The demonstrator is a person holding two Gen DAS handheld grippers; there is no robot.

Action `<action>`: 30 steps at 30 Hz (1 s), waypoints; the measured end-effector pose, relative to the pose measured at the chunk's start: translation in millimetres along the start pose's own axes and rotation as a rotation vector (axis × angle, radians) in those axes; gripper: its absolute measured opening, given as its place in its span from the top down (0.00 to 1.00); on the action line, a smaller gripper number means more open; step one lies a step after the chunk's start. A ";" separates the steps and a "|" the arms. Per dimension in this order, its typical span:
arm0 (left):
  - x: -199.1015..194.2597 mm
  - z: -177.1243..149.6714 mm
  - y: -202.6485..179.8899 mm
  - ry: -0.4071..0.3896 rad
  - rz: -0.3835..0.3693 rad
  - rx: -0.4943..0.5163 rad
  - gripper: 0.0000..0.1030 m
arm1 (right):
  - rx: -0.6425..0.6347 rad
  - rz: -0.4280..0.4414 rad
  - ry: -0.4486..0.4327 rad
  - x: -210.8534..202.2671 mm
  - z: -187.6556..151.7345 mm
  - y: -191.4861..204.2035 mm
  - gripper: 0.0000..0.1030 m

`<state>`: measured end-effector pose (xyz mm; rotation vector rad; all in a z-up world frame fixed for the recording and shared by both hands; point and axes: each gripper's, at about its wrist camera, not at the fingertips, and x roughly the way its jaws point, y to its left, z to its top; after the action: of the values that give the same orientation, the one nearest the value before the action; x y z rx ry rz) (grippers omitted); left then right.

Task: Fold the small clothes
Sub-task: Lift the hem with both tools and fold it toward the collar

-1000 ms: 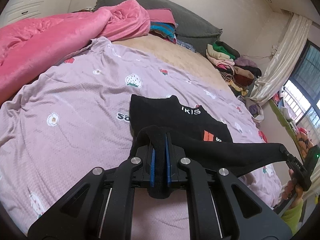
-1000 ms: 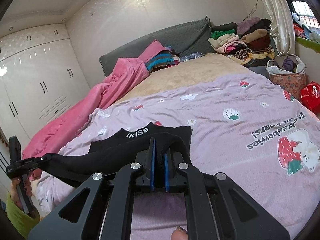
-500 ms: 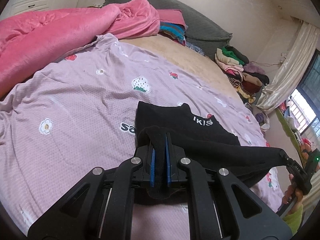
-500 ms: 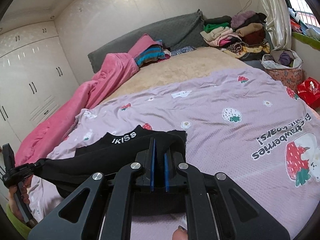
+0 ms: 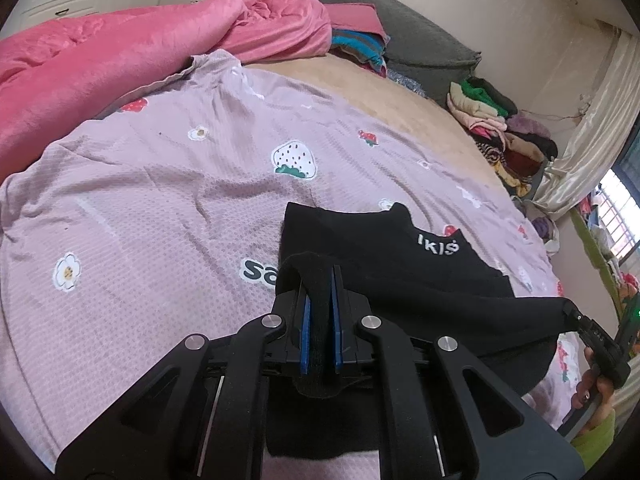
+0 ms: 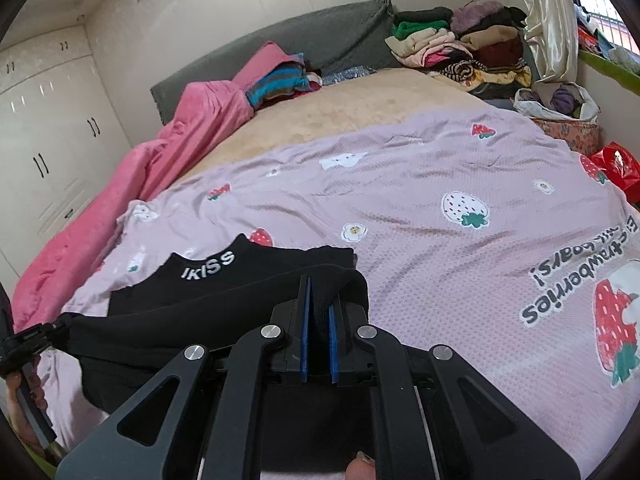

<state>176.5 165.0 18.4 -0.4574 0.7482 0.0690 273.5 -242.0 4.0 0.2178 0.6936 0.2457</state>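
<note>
A small black knit garment with white "IKISS" lettering at its neckband point(image 5: 404, 264) lies partly on the lilac strawberry-print bedspread point(image 5: 160, 184), toward the near edge of the bed, its collar end resting flat while its near hem is lifted and stretched in a line between the two grippers. The left gripper point(image 5: 319, 292) has its blue-padded fingers pressed together on one corner of that hem, black cloth bunched between and spilling over the pads; the right gripper point(image 6: 319, 300) pinches the opposite corner in the same way. In each view the other tool shows at the frame's edge, gripped by a hand point(image 5: 596, 384), with the fabric drawn taut between them. The step in hand looks like the lengthwise fold: the lower edge is being carried over the body toward the collar. The next move probably calls for both corners to travel forward evenly and low, so the hem lands square with the neckband, and only then for the jaws to part. If one side leads, the fold would likely skew or drag the lower layer across the bedspread. The rumpled pink plush blanket point(image 5: 120, 44) along the far left edge lies well apart.
</note>
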 end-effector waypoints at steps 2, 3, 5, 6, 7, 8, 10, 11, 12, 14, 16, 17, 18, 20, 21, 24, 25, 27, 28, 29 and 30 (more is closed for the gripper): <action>8.6 0.7 1.2 0.009 0.012 0.000 0.98 | -0.001 -0.015 0.017 12.2 0.4 -0.5 0.93; 11.5 0.8 1.9 0.012 0.018 0.000 0.98 | 0.000 -0.021 0.027 17.8 0.3 -0.9 0.93; 19.6 0.7 3.8 0.022 0.030 0.000 0.96 | 0.004 -0.036 0.047 30.6 -0.5 -2.2 0.93; 22.0 0.3 4.7 0.023 0.033 -0.001 0.96 | 0.005 -0.043 0.053 35.0 -1.3 -3.0 0.93; 24.4 -0.6 5.4 0.026 0.033 0.001 0.96 | 0.010 -0.046 0.059 39.0 -2.4 -4.0 0.91; 25.4 -1.4 5.4 0.027 0.035 0.004 0.96 | 0.012 -0.048 0.064 40.8 -3.4 -4.3 0.87; 22.6 -3.6 4.2 0.019 0.028 0.010 0.92 | 0.019 -0.062 0.066 42.5 -6.4 -5.9 0.72; 19.2 -3.9 3.9 0.009 0.031 0.012 0.81 | 0.023 -0.055 0.060 41.0 -7.5 -6.1 0.64; 14.7 -4.4 3.0 -0.008 0.040 0.016 0.67 | 0.027 -0.049 0.049 37.7 -8.4 -6.8 0.64; 1.9 -5.2 1.1 -0.049 0.049 0.028 0.64 | 0.018 -0.057 0.027 27.1 -10.2 -5.6 0.61; -10.7 -7.8 -3.2 -0.075 0.048 0.045 0.64 | 0.005 -0.060 -0.003 15.2 -12.1 -3.6 0.55; -15.6 -10.5 -6.8 -0.079 0.043 0.061 0.64 | -0.016 -0.061 -0.020 7.4 -13.7 -0.5 0.54; -18.1 -12.8 -10.4 -0.079 0.038 0.076 0.64 | -0.047 -0.059 -0.033 0.1 -15.7 3.8 0.54; -23.2 -21.6 -19.8 -0.073 0.034 0.113 0.65 | -0.101 -0.058 -0.051 -12.6 -20.5 12.4 0.54; -24.1 -26.3 -23.4 -0.063 0.028 0.125 0.71 | -0.124 -0.047 -0.051 -16.9 -23.4 16.2 0.54; -21.2 -45.1 -34.9 -0.020 0.021 0.176 0.95 | -0.207 -0.002 -0.013 -25.5 -37.0 29.9 0.81; -16.5 -52.9 -38.0 0.007 0.025 0.193 0.95 | -0.221 0.003 -0.005 -26.2 -40.1 33.0 0.83; -9.9 -63.5 -40.3 0.037 0.038 0.218 0.95 | -0.263 0.018 0.024 -26.5 -51.3 41.1 0.85; -5.6 -69.0 -41.8 0.046 0.060 0.236 0.95 | -0.275 0.021 0.039 -25.7 -56.2 44.6 0.86; -2.6 -72.5 -42.4 0.055 0.074 0.246 0.95 | -0.285 0.023 0.053 -24.3 -60.0 47.4 0.86; 0.3 -74.5 -42.6 0.062 0.081 0.250 0.95 | -0.291 0.027 0.066 -22.6 -63.7 49.5 0.86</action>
<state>138.4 95.0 -13.4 -0.1918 0.8242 0.0359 207.7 -194.3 -16.3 -0.0593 0.7115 0.3773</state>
